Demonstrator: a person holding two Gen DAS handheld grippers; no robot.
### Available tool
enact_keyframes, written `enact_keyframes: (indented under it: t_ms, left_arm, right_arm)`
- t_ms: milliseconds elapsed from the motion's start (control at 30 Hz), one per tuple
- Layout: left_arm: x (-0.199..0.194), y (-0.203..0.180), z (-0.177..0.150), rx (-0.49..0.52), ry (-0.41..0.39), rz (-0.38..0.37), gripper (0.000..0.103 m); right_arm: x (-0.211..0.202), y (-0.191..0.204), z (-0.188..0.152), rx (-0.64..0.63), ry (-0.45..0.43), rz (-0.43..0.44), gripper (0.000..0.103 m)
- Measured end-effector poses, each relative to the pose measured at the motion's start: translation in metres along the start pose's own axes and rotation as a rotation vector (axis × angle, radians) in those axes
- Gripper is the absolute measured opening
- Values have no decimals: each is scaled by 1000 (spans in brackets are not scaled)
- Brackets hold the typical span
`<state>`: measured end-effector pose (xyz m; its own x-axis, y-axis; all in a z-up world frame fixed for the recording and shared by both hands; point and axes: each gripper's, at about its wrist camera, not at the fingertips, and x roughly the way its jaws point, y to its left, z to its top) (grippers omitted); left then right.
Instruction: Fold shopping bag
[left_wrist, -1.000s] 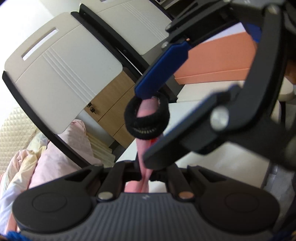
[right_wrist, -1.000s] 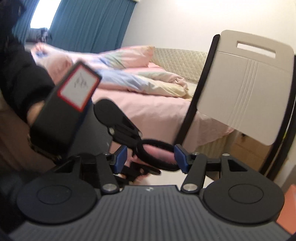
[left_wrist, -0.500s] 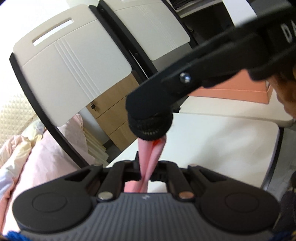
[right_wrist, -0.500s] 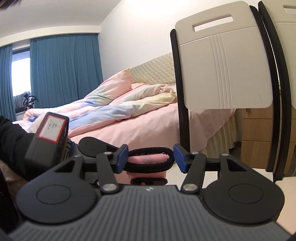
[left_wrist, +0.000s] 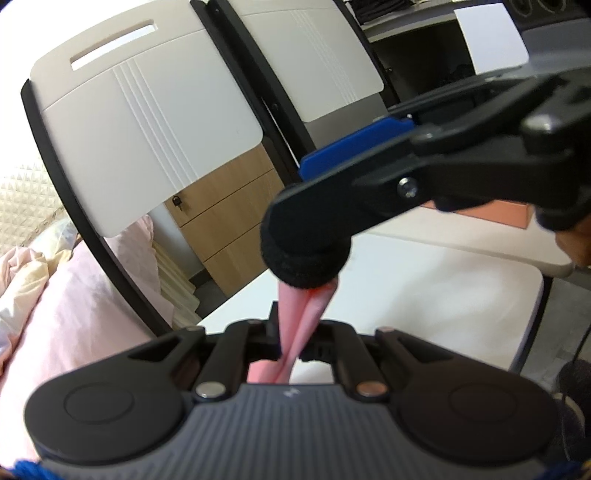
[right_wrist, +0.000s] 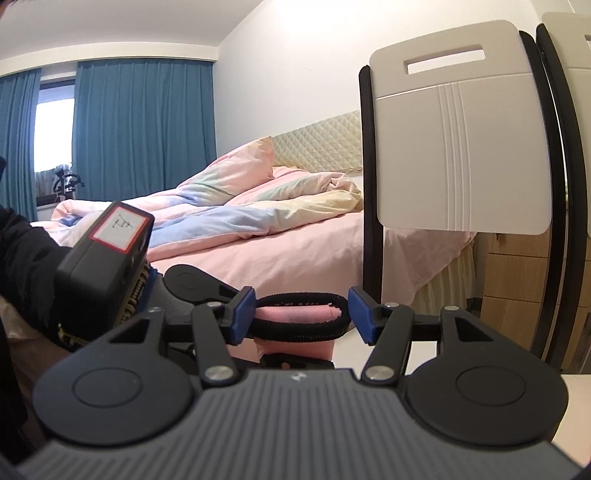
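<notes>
The shopping bag (left_wrist: 295, 314) is a pink, tightly folded strip. My left gripper (left_wrist: 291, 343) is shut on its lower end and holds it over the white table (left_wrist: 424, 288). A black elastic band (left_wrist: 306, 269) circles the bag's upper end. My right gripper (left_wrist: 306, 206) reaches in from the right, its fingers on either side of that band. In the right wrist view the band (right_wrist: 303, 326) spans the gap between the blue pads of the right gripper (right_wrist: 301, 315), touching both, with the pink bag (right_wrist: 291, 349) inside the loop. Those jaws are opening slightly.
Two white chair backs with black frames (left_wrist: 147, 122) stand just beyond the table, one of them close on the right in the right wrist view (right_wrist: 458, 147). Wooden drawers (left_wrist: 229, 221) sit behind them. A bed with pink bedding (right_wrist: 277, 251) fills the left side.
The right gripper rolled until its view stands level. The left gripper drew back and up with the bag, so more pink strip shows below the band, now seen edge-on.
</notes>
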<state>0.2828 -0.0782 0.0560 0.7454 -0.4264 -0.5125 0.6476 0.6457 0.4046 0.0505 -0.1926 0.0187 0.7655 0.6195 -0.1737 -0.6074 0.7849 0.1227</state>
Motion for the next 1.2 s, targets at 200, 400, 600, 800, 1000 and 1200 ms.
enact_keyframes:
  t_ms: [200, 400, 600, 800, 1000, 1200]
  left_arm:
    - [5, -8, -8, 8, 8, 1, 8]
    - [2, -21, -17, 3, 7, -2, 8]
    - [-23, -52, -38, 5, -6, -4, 8]
    - [-39, -67, -58, -14, -19, -27, 13]
    - [-57, -75, -77, -53, -48, -54, 17]
    - [-70, -82, -89, -81, -79, -52, 33]
  right_arm:
    - [5, -1, -2, 2, 39, 19, 62]
    - [7, -4, -4, 38, 45, 35, 62]
    - [11, -4, -6, 44, 67, 60, 63]
    - [18, -5, -10, 61, 89, 82, 69]
    - [24, -9, -16, 98, 91, 73, 66]
    - [17, -26, -11, 284, 34, 101, 62]
